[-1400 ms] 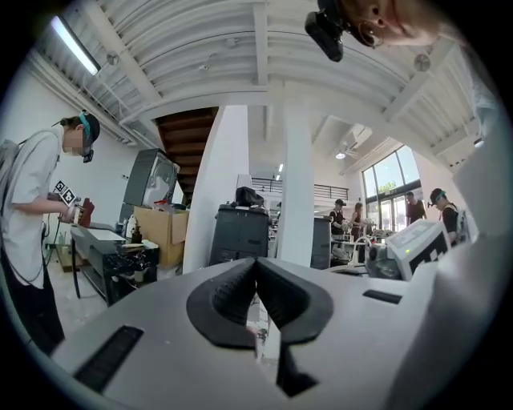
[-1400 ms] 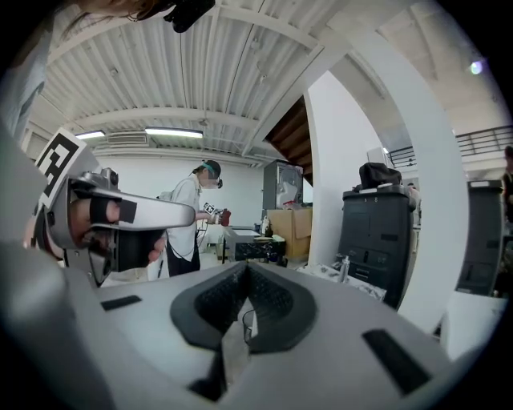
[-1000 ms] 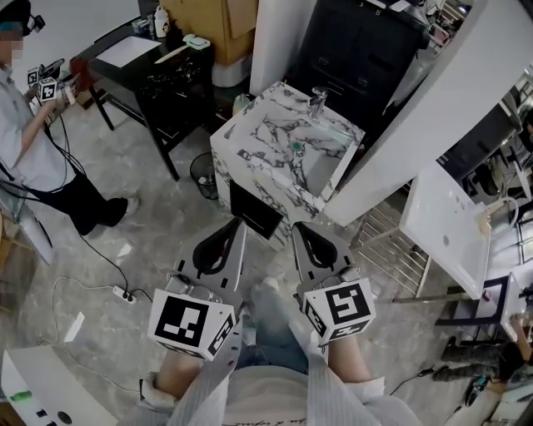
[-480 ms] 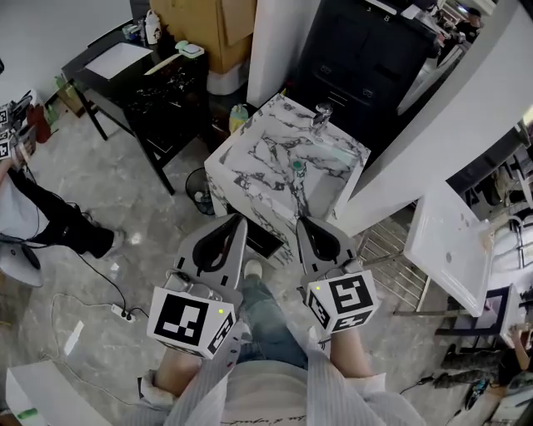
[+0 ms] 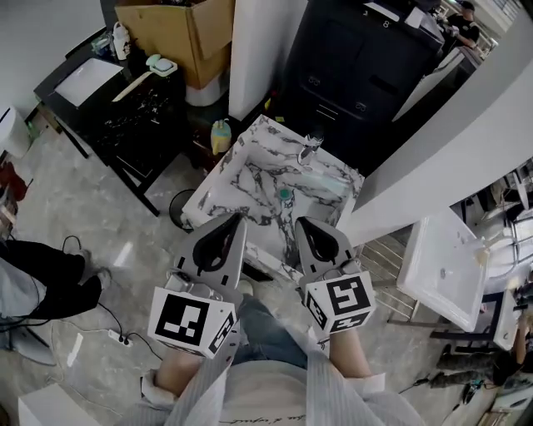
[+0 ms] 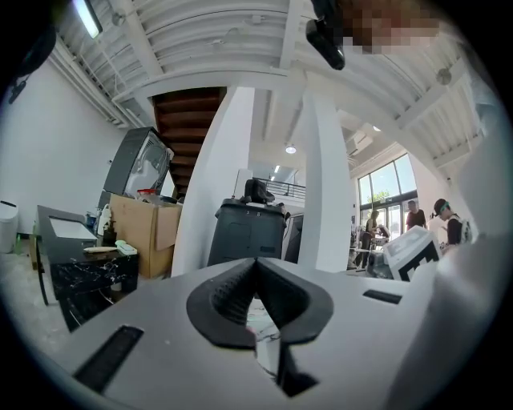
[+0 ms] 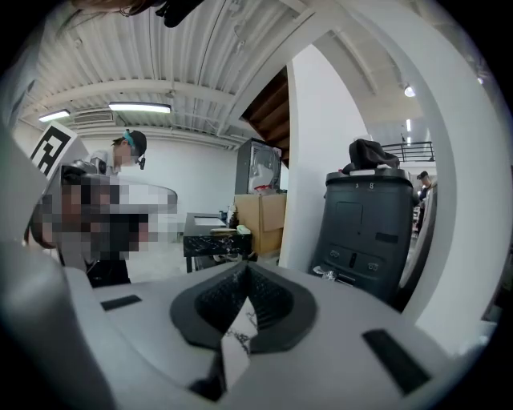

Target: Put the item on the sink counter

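Marble sink (image 5: 243, 176), small green object (image 5: 285, 194) in its basin, bin (image 5: 177, 210) beside; left gripper (image 5: 231, 223), right gripper (image 5: 305, 226) before it, jaws together, empty.

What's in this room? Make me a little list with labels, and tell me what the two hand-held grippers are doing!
sink counter: white-and-grey marble sink counter, just ahead of both grippers
tap: silver metal faucet at its far edge
drain: small green round plug in the basin
left hand-held gripper: jaws together, holding nothing
right hand-held gripper: jaws together, holding nothing
further left: black marbled table, brown cardboard box
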Demonstrator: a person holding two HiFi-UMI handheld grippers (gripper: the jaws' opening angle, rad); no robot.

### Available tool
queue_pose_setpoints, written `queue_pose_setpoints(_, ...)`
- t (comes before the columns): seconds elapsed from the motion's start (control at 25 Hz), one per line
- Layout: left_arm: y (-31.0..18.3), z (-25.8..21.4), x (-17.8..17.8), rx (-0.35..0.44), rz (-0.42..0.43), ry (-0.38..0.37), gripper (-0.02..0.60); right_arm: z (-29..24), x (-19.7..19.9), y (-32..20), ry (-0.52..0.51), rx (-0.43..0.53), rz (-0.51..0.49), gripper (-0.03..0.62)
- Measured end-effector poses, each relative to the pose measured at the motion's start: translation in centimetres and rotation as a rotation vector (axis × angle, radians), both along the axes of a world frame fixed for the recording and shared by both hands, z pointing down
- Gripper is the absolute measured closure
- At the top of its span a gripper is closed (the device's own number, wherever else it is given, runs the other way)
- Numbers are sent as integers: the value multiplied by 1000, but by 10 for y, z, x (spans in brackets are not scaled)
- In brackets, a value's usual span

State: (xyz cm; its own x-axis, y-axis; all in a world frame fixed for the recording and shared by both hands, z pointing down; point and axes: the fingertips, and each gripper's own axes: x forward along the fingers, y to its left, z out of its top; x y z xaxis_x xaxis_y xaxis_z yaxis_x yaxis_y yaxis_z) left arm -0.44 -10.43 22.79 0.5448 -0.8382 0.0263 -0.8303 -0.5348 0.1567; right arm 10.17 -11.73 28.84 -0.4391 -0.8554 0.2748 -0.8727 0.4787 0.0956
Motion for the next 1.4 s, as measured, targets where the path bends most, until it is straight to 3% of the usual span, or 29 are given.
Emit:
queue_pose_setpoints(0.28,-57,6,35,-18,49,-15,565,8,31,-51,17,-24,37,585)
queue_pose_setpoints(0.76,-107,16,69,-48,137,-39,565,17,72,-97,13,-56,122,585)
queue_pose_setpoints(1.4,-147,34,84,-81,237,-59,565,34,105,-141,9,-94,235,585)
